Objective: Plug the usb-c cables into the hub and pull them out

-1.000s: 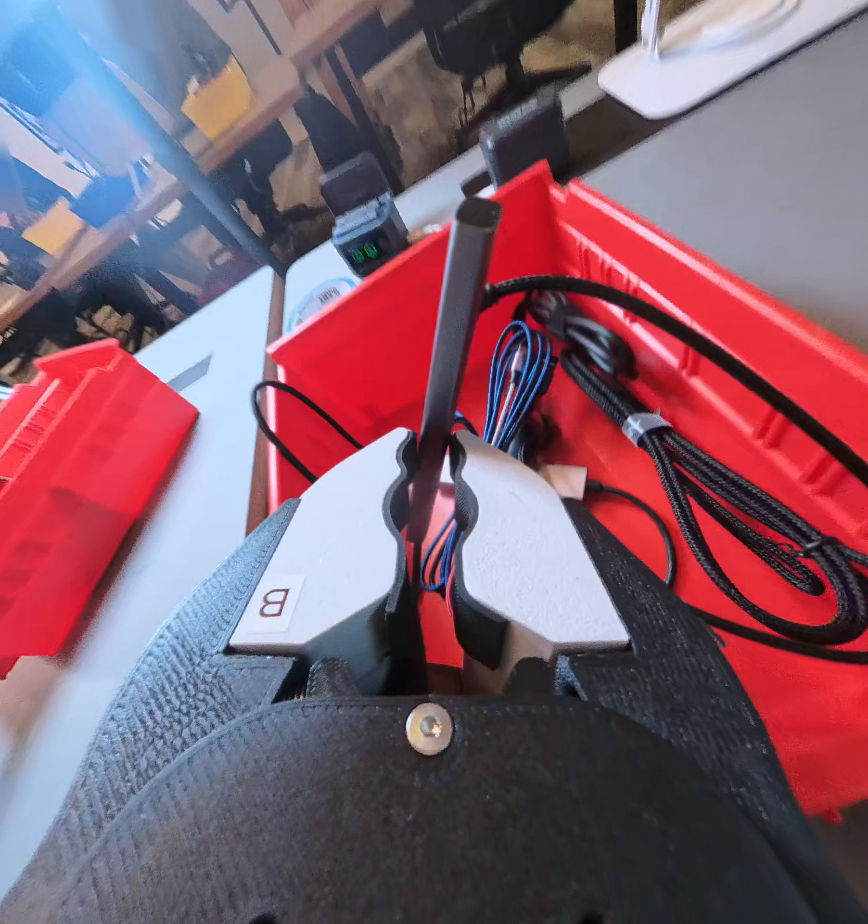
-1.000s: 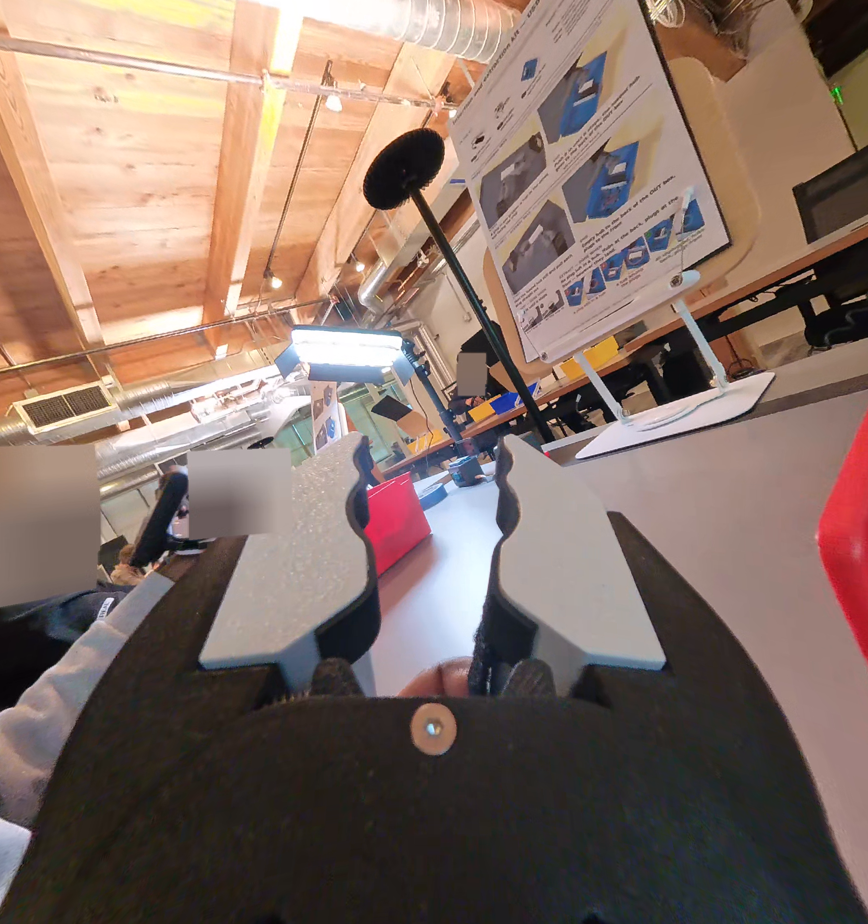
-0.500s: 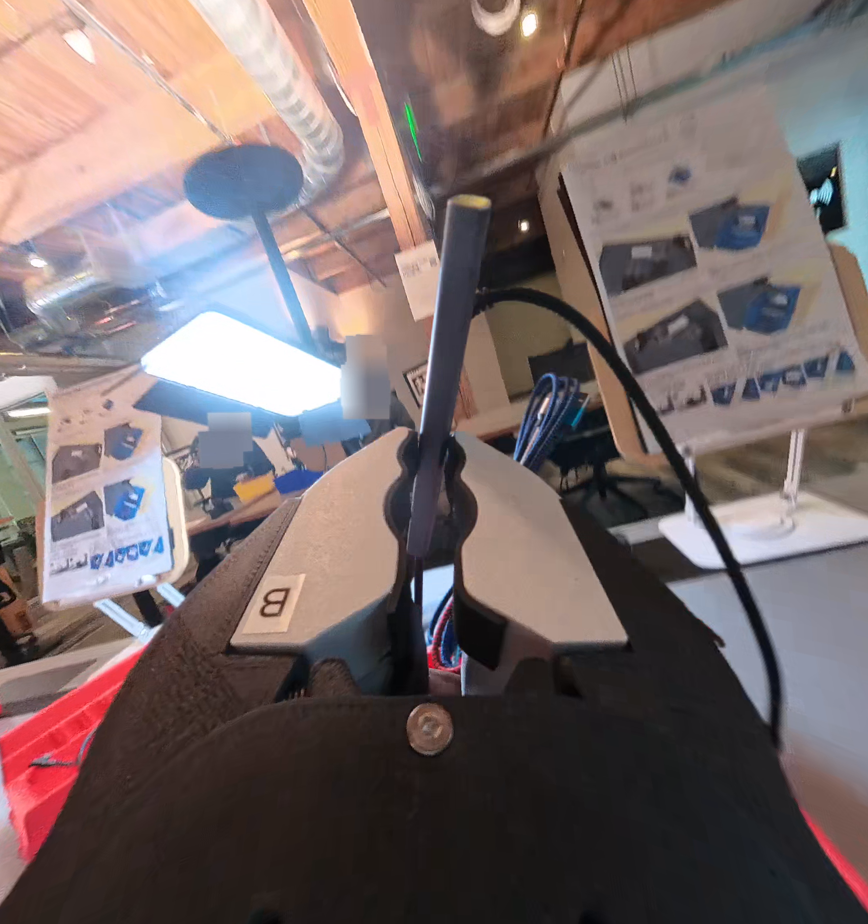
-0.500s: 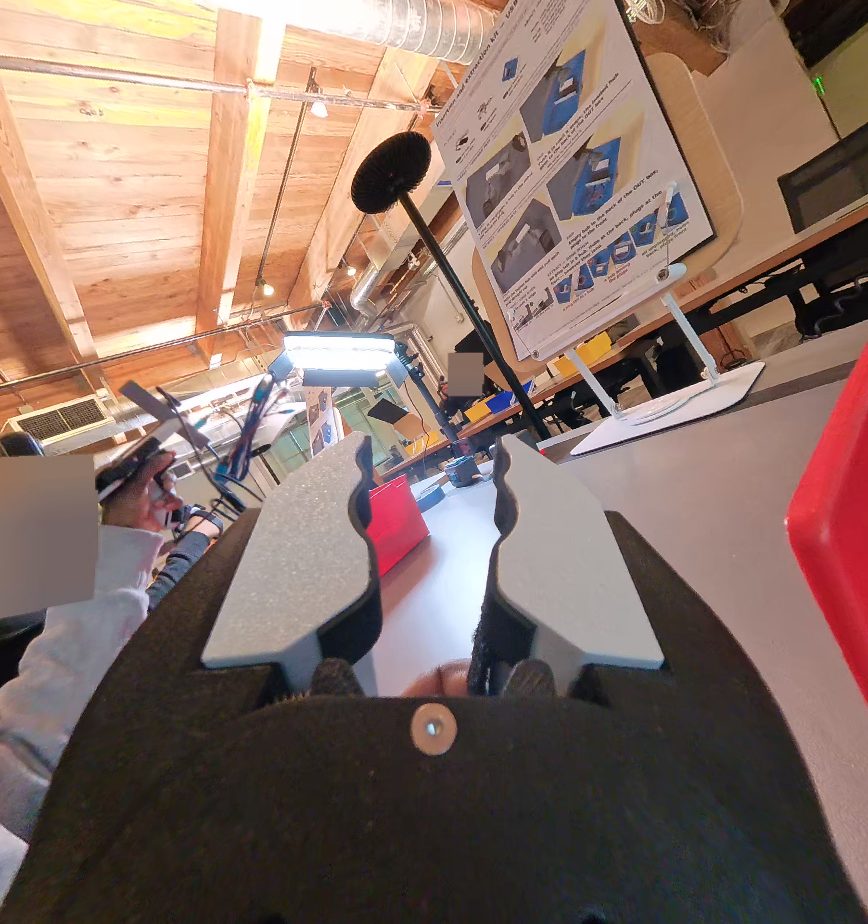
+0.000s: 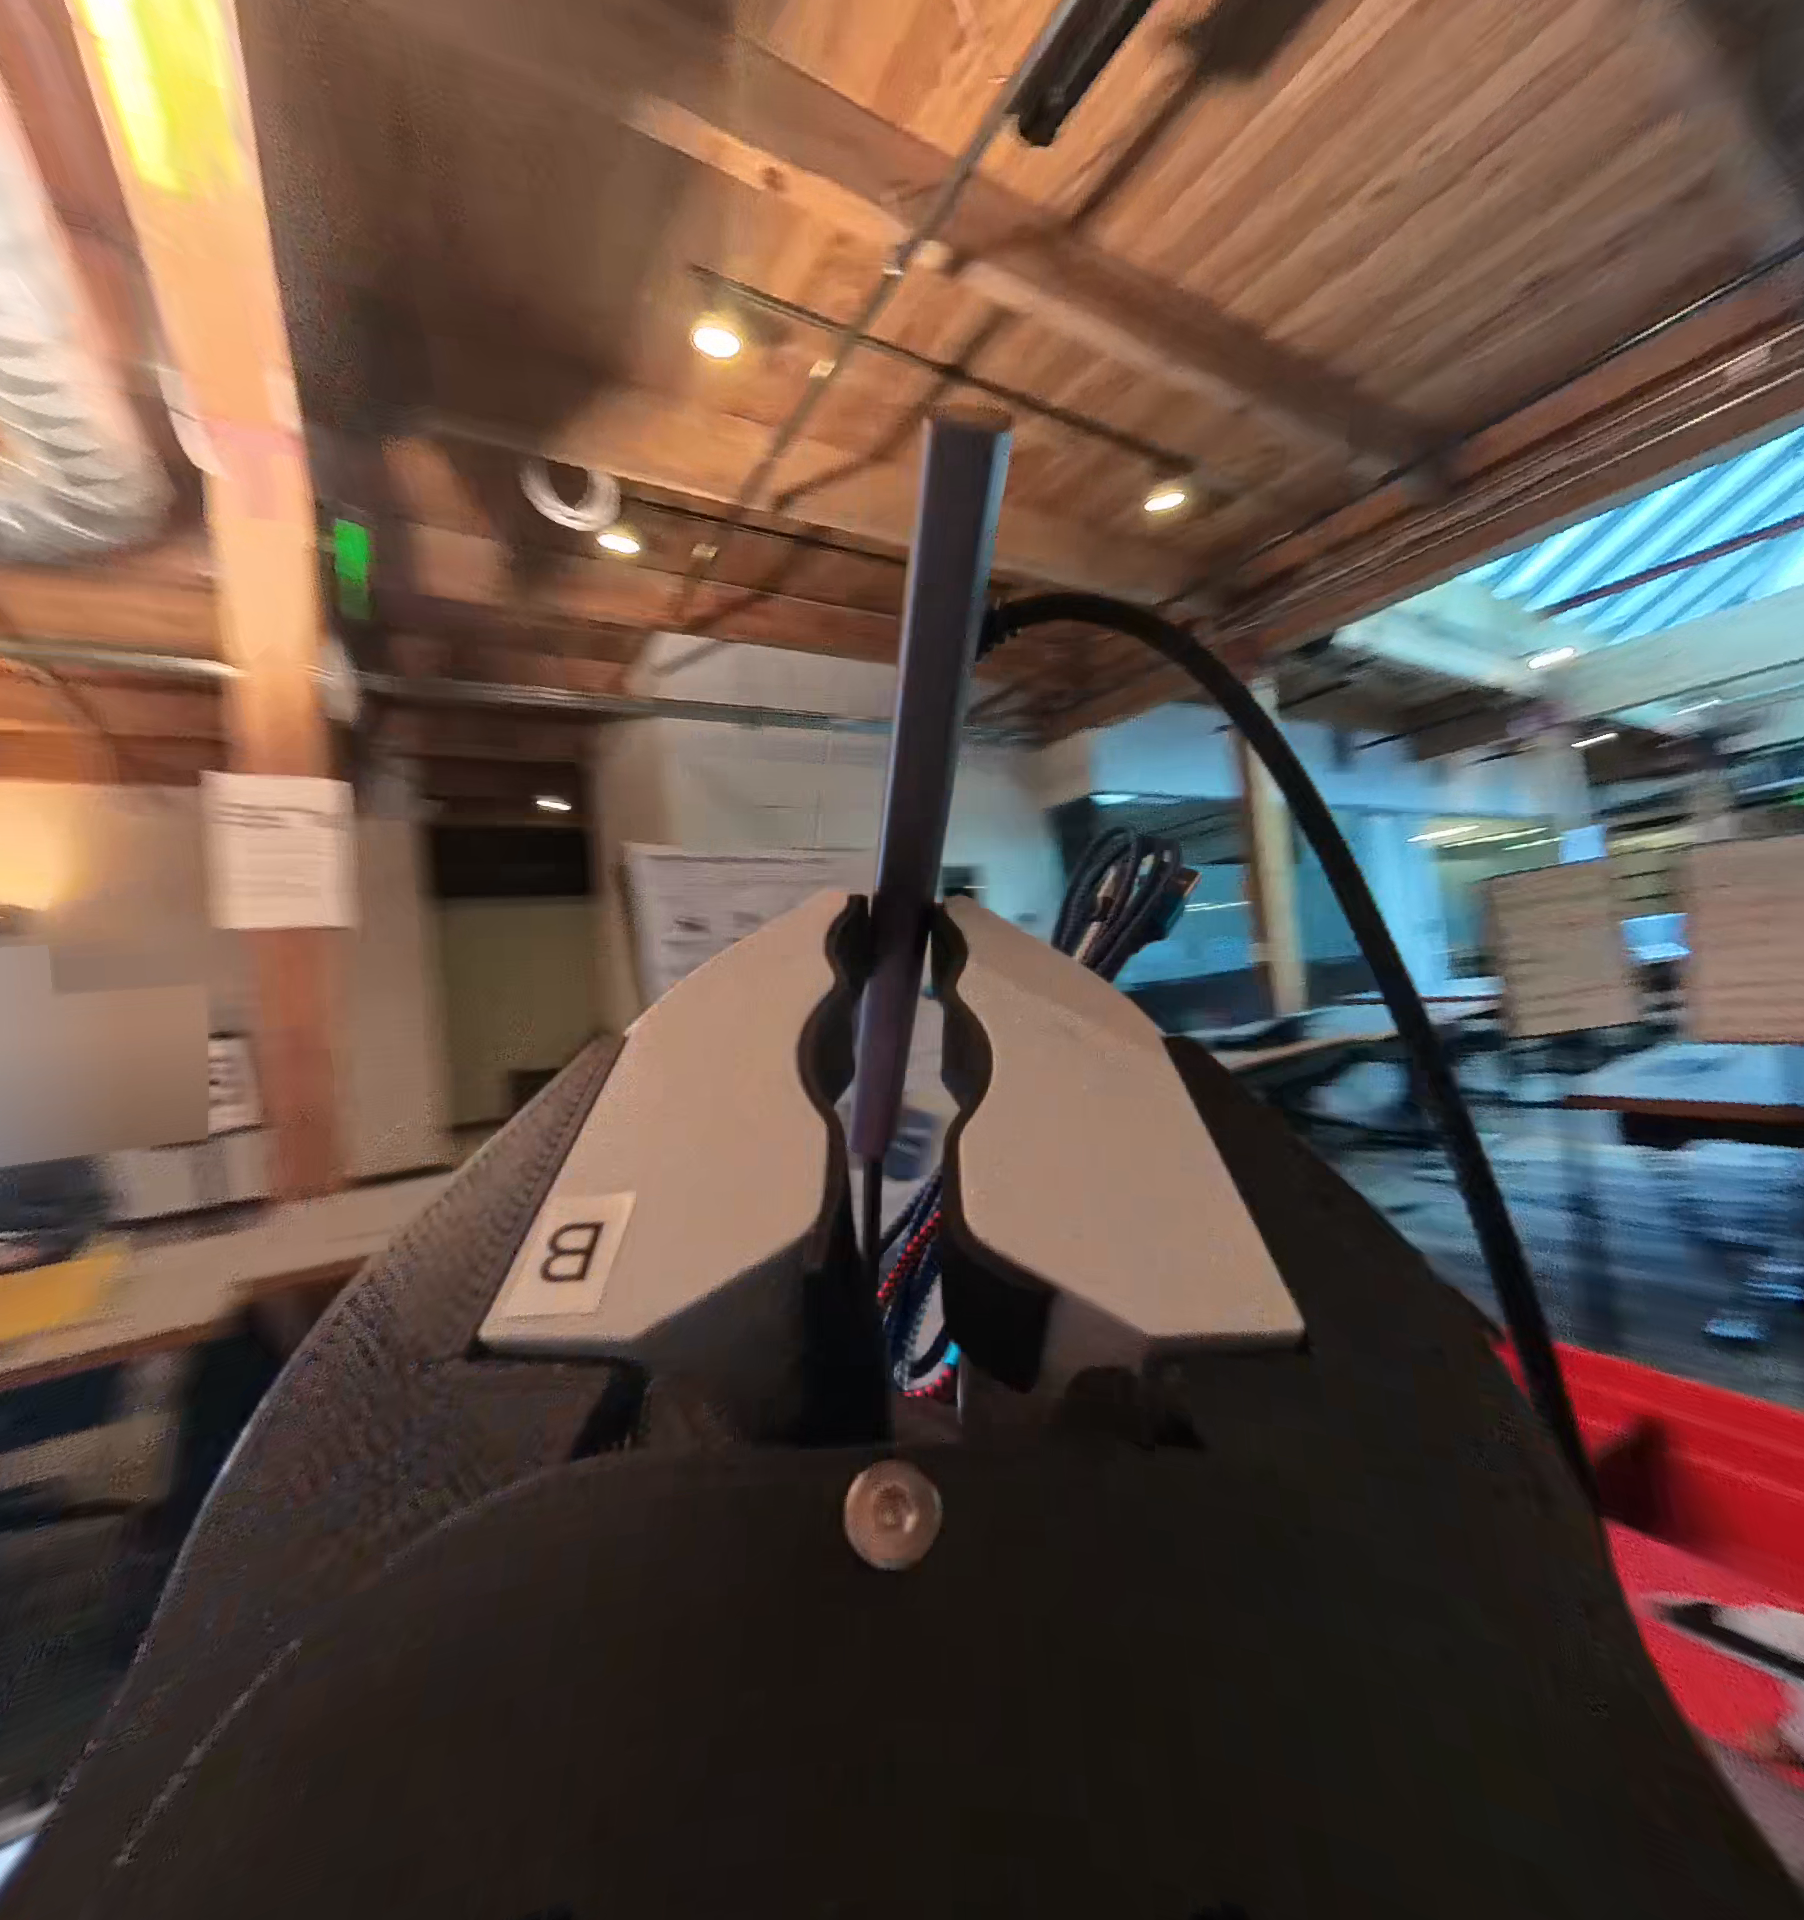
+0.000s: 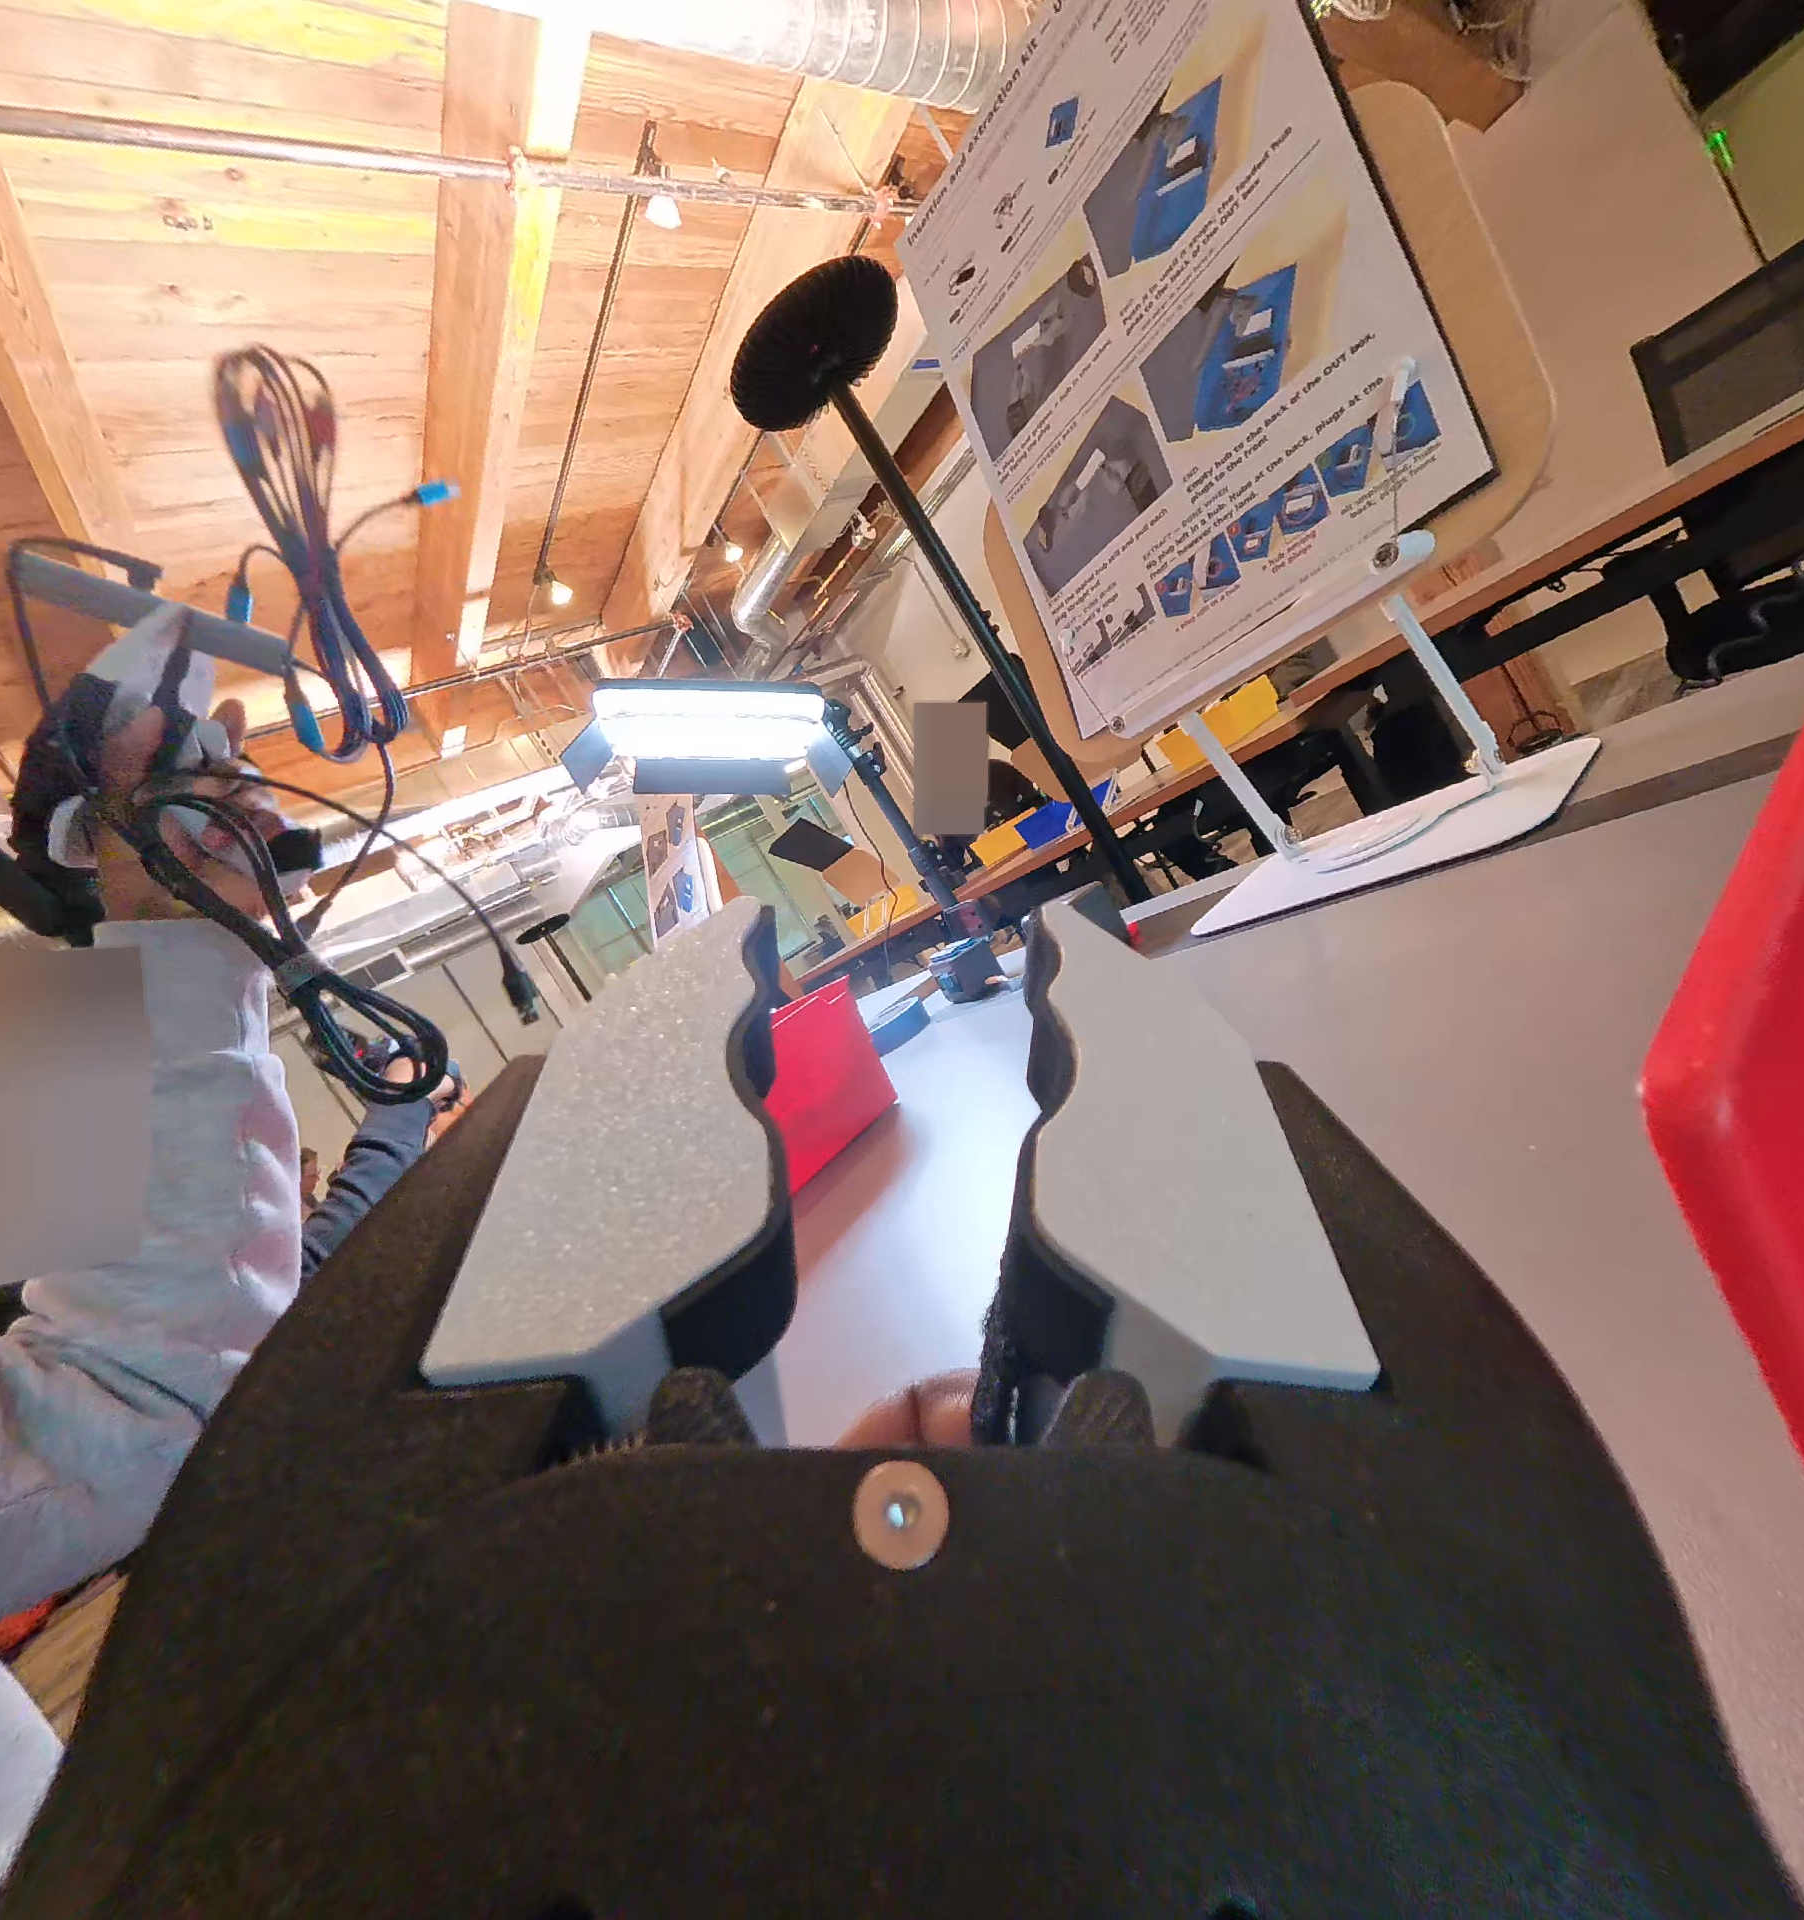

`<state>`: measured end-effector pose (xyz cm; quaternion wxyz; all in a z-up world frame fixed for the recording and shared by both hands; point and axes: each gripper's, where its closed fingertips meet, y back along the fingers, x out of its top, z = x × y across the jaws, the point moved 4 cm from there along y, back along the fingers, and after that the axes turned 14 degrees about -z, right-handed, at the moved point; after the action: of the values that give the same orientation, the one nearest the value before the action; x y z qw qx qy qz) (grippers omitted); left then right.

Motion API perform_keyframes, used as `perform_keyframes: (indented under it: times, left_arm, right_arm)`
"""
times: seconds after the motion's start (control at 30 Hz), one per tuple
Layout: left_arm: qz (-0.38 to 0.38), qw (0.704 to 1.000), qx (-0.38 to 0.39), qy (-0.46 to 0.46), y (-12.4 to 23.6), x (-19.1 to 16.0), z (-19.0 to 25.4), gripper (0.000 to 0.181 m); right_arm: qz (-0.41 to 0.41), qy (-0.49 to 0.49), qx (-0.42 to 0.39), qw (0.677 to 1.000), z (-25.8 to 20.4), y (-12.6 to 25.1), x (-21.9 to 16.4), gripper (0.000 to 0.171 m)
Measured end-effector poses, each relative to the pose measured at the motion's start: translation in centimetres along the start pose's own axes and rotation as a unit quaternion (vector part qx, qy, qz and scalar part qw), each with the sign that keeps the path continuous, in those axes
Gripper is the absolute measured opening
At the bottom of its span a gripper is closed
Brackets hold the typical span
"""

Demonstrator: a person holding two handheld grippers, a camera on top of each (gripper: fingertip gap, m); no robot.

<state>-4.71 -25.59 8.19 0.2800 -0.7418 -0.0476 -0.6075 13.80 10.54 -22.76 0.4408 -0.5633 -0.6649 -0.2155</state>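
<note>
My left gripper (image 5: 890,925) is shut on a slim dark grey hub (image 5: 929,727), held edge-on and pointing up toward the ceiling. A black cable (image 5: 1324,883) is plugged into the hub's right side and arcs down to the right. A blue braided cable bundle (image 5: 1121,904) hangs behind the right finger. In the right wrist view the left gripper (image 6: 150,665) is raised high at the left with the hub (image 6: 139,608), the blue cables (image 6: 306,582) and black cables (image 6: 285,935) dangling from it. My right gripper (image 6: 893,935) is open and empty, low over the grey table (image 6: 1449,987).
A red bin (image 6: 1781,1060) stands close on the right of my right gripper; its rim shows in the left wrist view (image 5: 1708,1455). A second red bin (image 6: 825,1070) sits ahead on the table. An instruction board on a white stand (image 6: 1189,343), a lamp pole (image 6: 929,540) and a light panel (image 6: 706,727) stand behind. Left tips to right tips: about 50 centimeters.
My left gripper has lifted the hub out of the red bin and high into the air, cables trailing from it. My right gripper stays open, nearly still.
</note>
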Motion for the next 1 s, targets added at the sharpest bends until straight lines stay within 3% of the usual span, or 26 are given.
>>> perform_keyframes:
  times: [0.17,0.47,0.77,0.9,1.0]
  left_arm:
    - [-0.013,0.978,-0.144,0.150,-1.8,-6.2,6.0,0.012]
    - [-0.106,0.893,-0.244,0.363,-3.8,-21.7,13.4,0.012]
    - [-0.207,0.886,-0.245,0.334,-2.0,-30.6,16.6,0.011]
    - [-0.245,0.854,-0.311,0.339,-1.2,-31.7,18.1,0.011]
    - [-0.253,0.845,-0.345,0.322,-0.9,-31.7,19.0,0.011]
  right_arm:
    - [-0.013,0.005,0.008,1.000,-0.2,-0.1,-0.2,0.044]
    - [-0.032,0.054,0.043,0.997,-1.8,-0.3,-0.6,0.037]
    - [-0.084,0.144,0.070,0.983,-4.3,-1.3,-2.1,0.020]
    - [-0.179,0.117,0.172,0.962,-6.7,-3.0,-2.9,0.022]
    - [-0.259,0.157,0.196,0.933,-7.6,-4.5,-2.8,0.021]
